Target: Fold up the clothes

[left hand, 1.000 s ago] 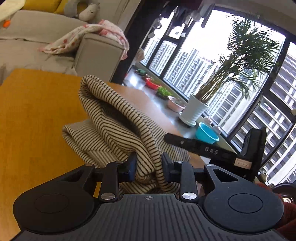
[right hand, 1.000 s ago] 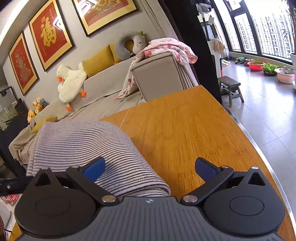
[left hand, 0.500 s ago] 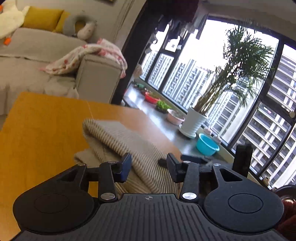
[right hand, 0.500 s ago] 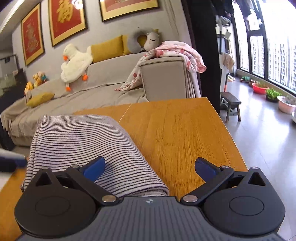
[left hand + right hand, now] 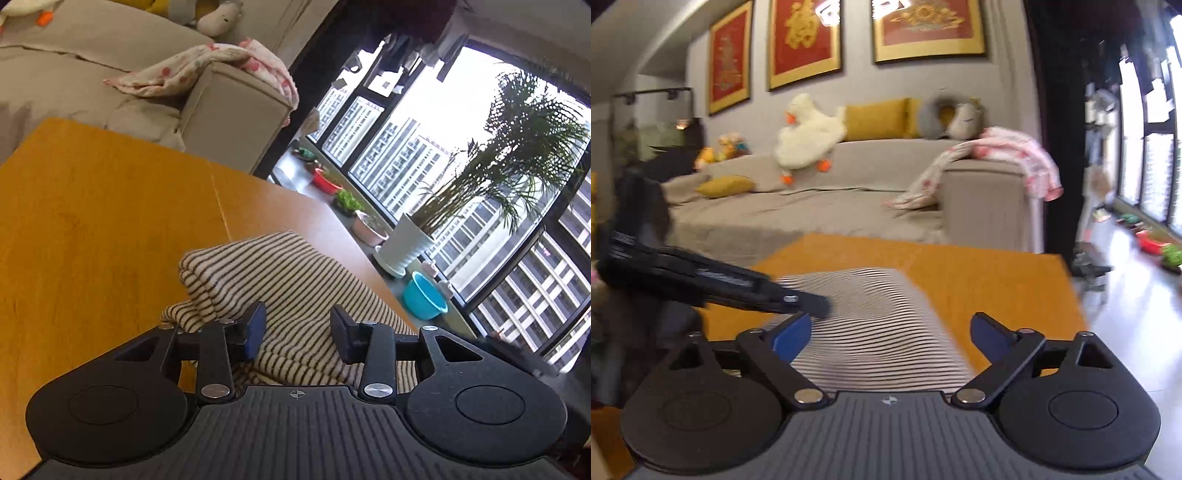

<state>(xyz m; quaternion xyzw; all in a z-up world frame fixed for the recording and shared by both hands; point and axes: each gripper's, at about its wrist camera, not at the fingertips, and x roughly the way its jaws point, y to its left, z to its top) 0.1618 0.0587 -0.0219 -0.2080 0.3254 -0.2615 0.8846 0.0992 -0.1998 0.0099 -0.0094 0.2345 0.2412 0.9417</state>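
Observation:
A cream garment with dark stripes lies folded in layers on the orange wooden table. My left gripper is open just above the near part of the garment, holding nothing. In the right wrist view the same garment lies flat ahead. My right gripper is open and wide, over the near edge of the garment. The left gripper's fingers reach in from the left and rest over the garment's left side.
A grey sofa with a pink blanket stands beyond the table's far edge. A potted palm, a blue basin and other bowls stand on the floor by the windows on the right.
My left gripper let go of the striped garment and opened; the raised fold dropped flat onto the stack. My right gripper pulled back, staying open.

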